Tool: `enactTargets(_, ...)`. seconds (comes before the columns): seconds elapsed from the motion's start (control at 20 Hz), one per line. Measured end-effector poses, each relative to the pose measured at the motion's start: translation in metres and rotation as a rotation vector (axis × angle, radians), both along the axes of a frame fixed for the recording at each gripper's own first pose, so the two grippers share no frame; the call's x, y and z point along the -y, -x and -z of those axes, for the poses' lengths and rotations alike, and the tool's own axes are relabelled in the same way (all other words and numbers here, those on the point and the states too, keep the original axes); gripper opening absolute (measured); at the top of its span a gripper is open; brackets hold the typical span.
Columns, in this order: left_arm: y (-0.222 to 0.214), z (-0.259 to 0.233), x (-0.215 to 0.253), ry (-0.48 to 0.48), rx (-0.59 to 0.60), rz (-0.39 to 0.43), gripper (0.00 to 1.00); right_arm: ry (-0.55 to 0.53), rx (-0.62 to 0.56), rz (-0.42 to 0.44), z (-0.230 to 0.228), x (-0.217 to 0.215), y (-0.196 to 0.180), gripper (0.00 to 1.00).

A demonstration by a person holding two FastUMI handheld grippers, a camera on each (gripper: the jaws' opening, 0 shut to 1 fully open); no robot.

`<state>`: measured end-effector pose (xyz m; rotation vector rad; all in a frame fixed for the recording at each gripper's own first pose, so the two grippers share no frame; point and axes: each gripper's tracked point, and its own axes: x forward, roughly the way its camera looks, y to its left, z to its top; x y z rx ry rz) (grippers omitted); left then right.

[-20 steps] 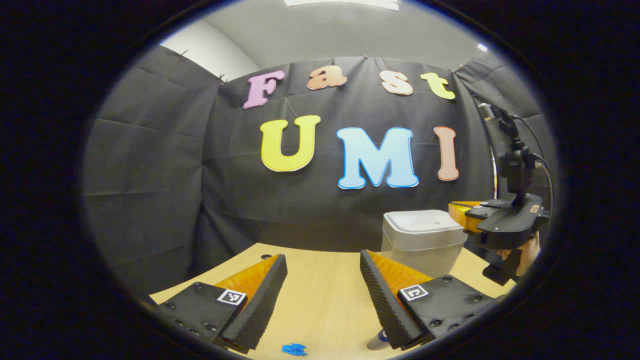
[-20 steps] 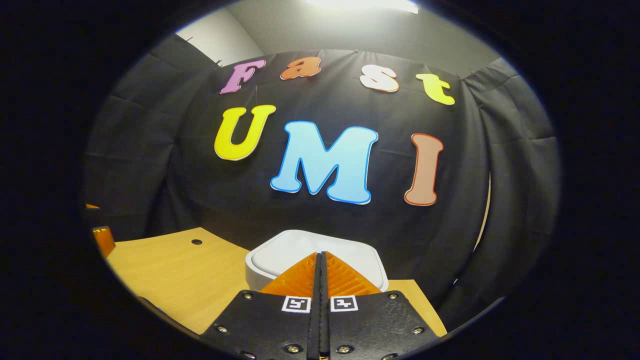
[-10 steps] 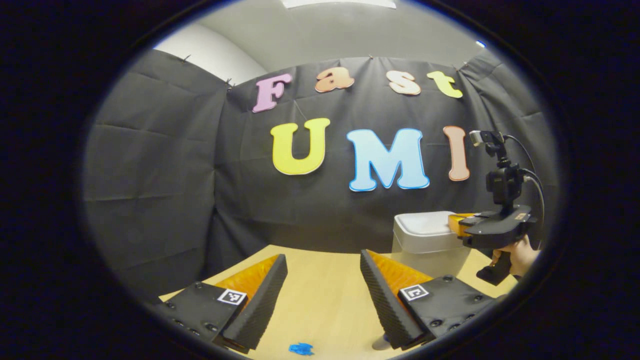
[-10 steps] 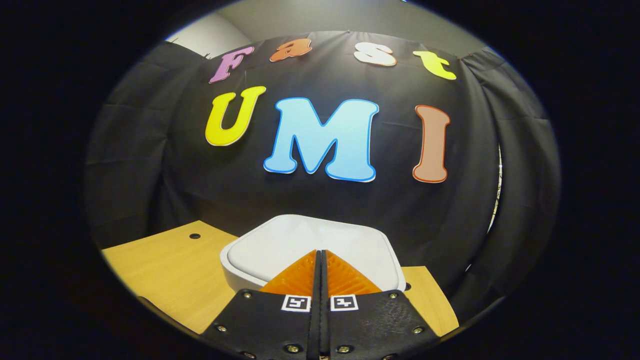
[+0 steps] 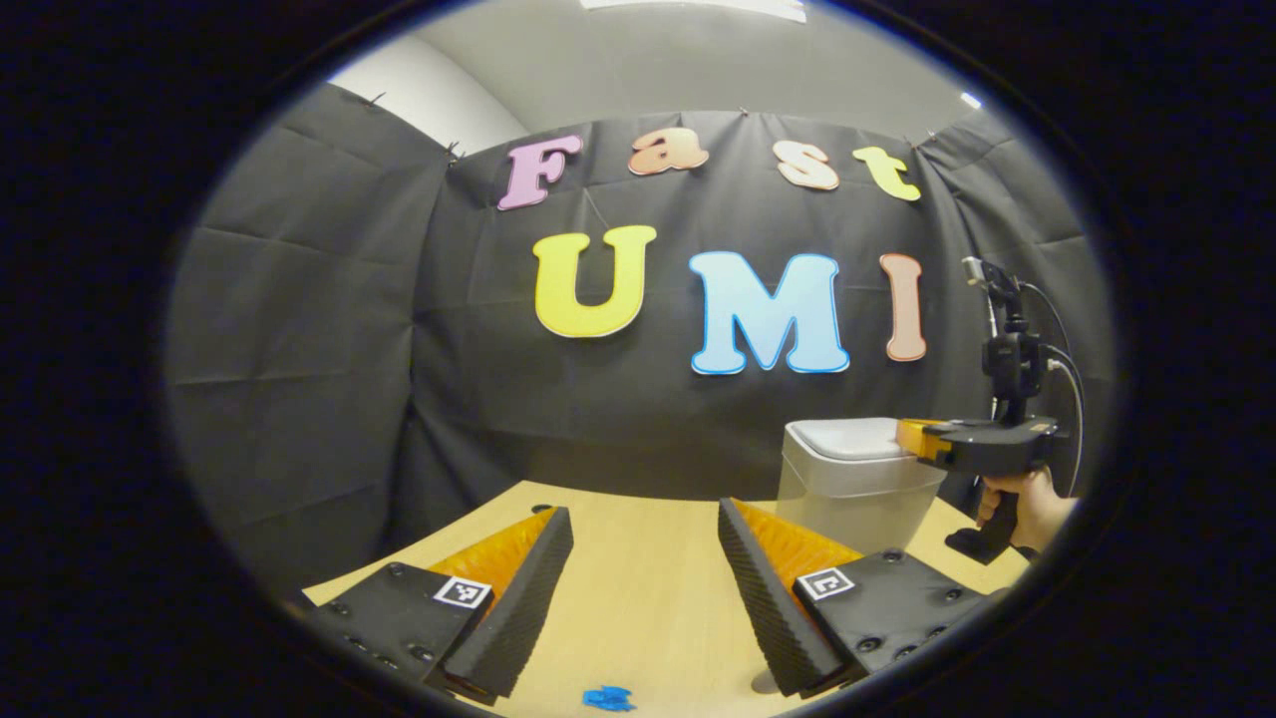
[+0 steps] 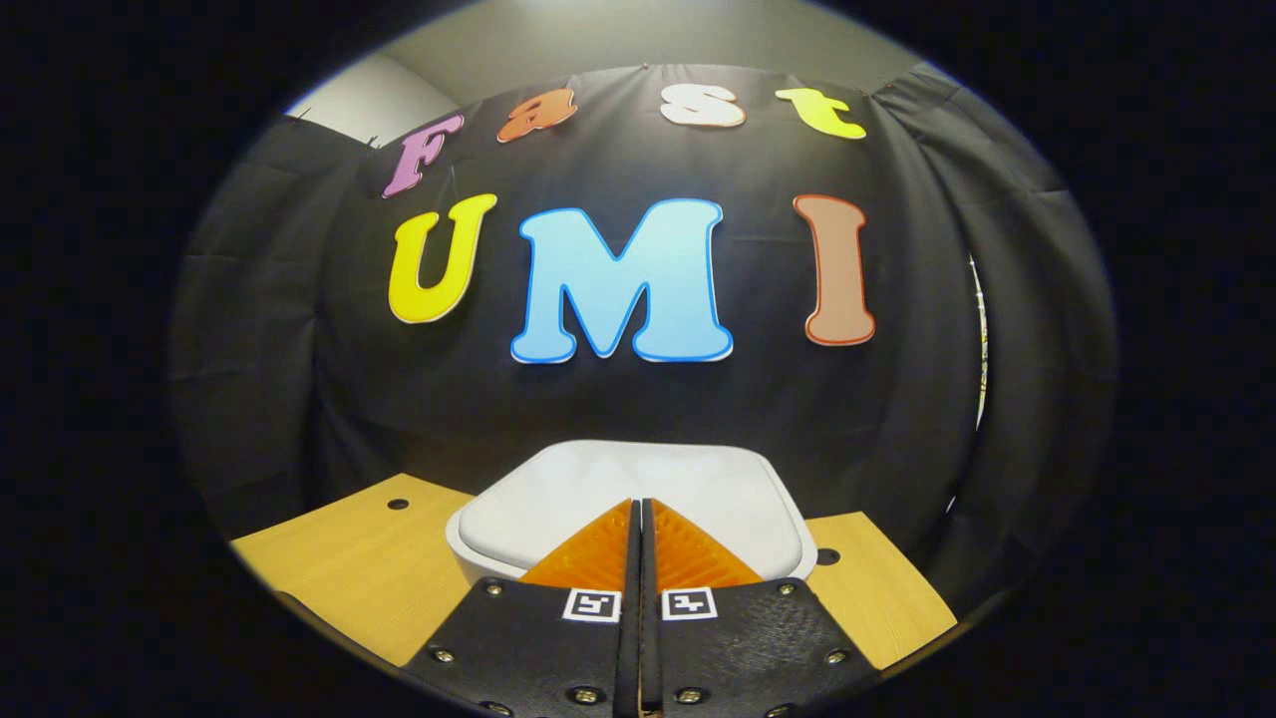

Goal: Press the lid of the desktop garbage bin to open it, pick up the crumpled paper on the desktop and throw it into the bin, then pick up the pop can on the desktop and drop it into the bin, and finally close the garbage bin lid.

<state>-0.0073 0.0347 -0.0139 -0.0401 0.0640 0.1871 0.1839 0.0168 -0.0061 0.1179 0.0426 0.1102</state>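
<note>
1. In the left gripper view, the left gripper point(image 5: 643, 578) hung wide open and empty over the desktop point(image 5: 638, 598); the garbage bin point(image 5: 857, 489) stood far right, lid point(image 5: 847, 439) down, the right gripper point(image 5: 912, 439) at its lid.
2. In the right gripper view, the right gripper point(image 6: 640, 509) was fully closed, empty, its tips over the lid point(image 6: 618, 489).

Bin point(image 5: 857, 484) beside open desktop point(image 5: 638, 588)

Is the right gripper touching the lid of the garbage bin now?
Cannot tell. In the left gripper view the right gripper meets the lid edge, but neither view shows contact or a gap plainly.
</note>
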Motion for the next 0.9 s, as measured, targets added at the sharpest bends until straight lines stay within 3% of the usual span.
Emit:
enactTargets(0.2,0.005,0.003,-0.006,0.009,-0.011,-0.015,1.0,0.036,0.097,0.067,-0.037,0.009,0.012,0.01)
enactTargets(0.4,0.007,0.006,-0.012,0.012,-0.018,-0.018,1.0,0.05,0.122,0.082,-0.055,0.01,0.026,0.01)
enactTargets(0.55,0.009,0.008,-0.013,0.01,-0.027,-0.016,0.96,0.057,0.123,0.086,-0.055,0.009,0.039,0.01)
enactTargets(0.6,0.01,0.01,-0.014,0.007,-0.031,-0.014,1.0,0.058,0.123,0.081,-0.055,0.007,0.044,0.01)
enactTargets(0.9,0.017,0.026,-0.016,-0.022,-0.085,0.0,1.0,0.079,0.089,0.043,-0.04,-0.009,0.09,0.01)
